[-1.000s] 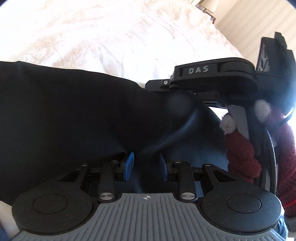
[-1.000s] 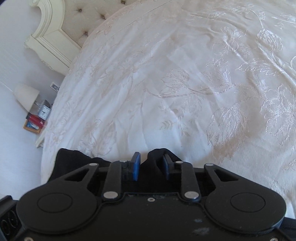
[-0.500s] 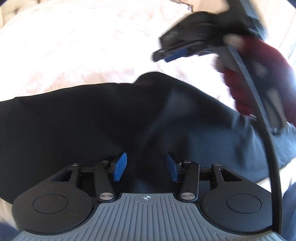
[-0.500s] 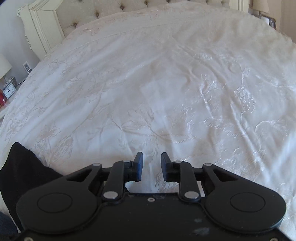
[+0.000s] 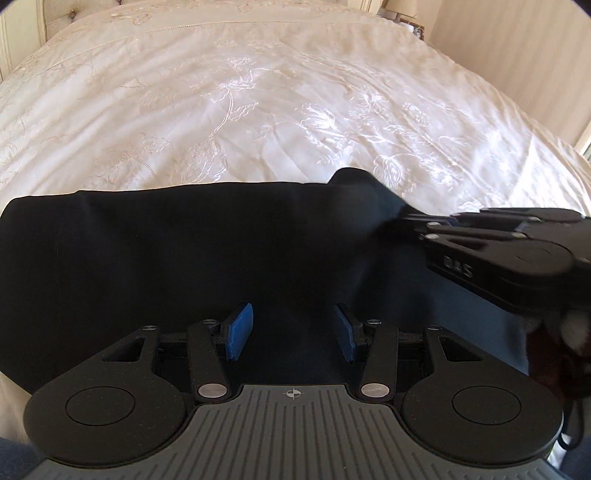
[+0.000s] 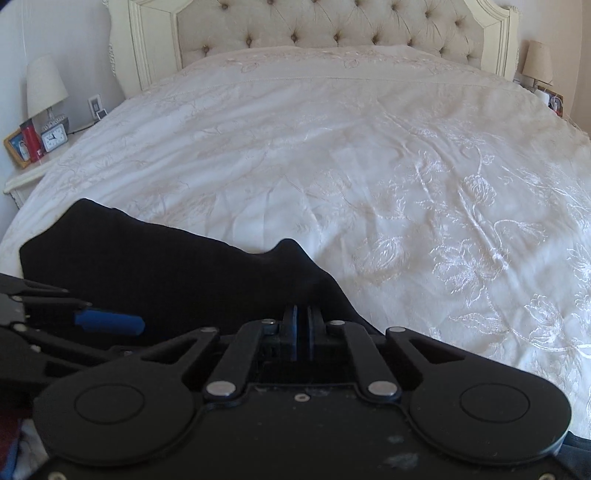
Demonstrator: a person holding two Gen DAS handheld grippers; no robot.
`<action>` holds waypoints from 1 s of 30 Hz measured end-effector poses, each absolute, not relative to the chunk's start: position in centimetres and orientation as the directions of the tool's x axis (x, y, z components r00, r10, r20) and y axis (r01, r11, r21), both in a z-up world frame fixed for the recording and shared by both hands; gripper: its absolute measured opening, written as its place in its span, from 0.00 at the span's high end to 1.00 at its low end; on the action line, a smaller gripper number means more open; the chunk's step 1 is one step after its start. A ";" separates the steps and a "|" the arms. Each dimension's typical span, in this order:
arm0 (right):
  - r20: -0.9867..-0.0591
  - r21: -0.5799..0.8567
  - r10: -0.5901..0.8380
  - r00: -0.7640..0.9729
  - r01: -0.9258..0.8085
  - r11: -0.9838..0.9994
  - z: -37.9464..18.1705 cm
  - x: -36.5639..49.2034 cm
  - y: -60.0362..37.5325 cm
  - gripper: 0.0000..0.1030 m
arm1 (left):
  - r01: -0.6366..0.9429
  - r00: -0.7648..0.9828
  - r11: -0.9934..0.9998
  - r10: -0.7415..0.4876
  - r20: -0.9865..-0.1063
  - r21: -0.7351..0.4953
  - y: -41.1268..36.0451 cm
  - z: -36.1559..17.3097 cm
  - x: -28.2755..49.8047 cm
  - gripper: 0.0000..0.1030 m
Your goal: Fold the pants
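Two grippers: both low over the near edge of the bed, side by side
Pants: black; lying flat across the near part of the cream bedspread; one corner humped up at the far edge
Left gripper: blue pads spread apart; nothing pinched; dark cloth lies below the gap
Right gripper: has just been closing; pads nearly pressed together at the pants' edge; whether cloth is pinched, cannot tell
Headboard: tufted; lamp at left
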State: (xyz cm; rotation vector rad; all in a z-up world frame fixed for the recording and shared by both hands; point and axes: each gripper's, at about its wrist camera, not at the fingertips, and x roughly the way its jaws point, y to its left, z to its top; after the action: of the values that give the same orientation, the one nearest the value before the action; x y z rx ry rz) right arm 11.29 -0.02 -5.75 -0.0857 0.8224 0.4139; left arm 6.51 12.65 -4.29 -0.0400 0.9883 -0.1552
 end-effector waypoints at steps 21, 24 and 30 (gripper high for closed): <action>-0.803 0.221 0.279 0.526 -0.172 0.960 -5.3 1.5 -4.1 0.90 | 0.039 0.514 0.997 -0.079 -0.854 -0.069 14.6 -3.8 4.9 0.52; -0.815 0.176 0.242 0.526 -0.173 0.969 -6.8 -0.5 -3.6 0.90 | 0.051 0.514 0.998 -0.056 -0.856 -0.035 14.2 -4.2 4.8 0.52; -0.801 0.169 0.235 0.550 -0.169 0.971 -7.2 -1.4 -3.3 0.88 | 0.087 0.544 0.996 -0.025 -0.839 0.026 13.1 -4.0 3.8 0.50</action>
State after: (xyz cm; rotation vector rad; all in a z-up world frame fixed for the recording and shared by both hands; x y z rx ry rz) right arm -1.36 -3.27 -7.18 0.0753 0.9590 0.2391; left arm 3.80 13.10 -4.00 0.0670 0.9935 -0.0665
